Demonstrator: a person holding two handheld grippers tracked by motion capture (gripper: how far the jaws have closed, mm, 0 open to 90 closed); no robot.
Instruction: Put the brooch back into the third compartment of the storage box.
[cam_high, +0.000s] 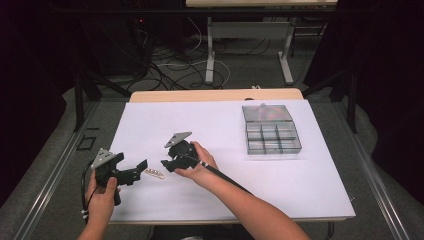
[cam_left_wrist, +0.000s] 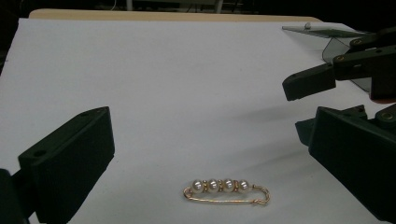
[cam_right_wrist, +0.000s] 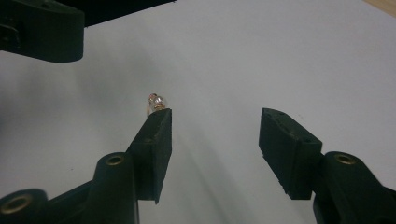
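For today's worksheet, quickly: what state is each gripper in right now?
Left gripper: open, holding nothing; the pearl pin lies on the white sheet between its jaws.
Right gripper: open, holding nothing, beside the pin.

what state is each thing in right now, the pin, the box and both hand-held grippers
pearl pin: lying flat on the white sheet, clasp shut, not gripped
compartment box: lid open, on the table's far right; contents too small to tell
left hand-held gripper: jaws open, pin lying between them, untouched
right hand-held gripper: jaws open, holding nothing, one tip close by the pin's end
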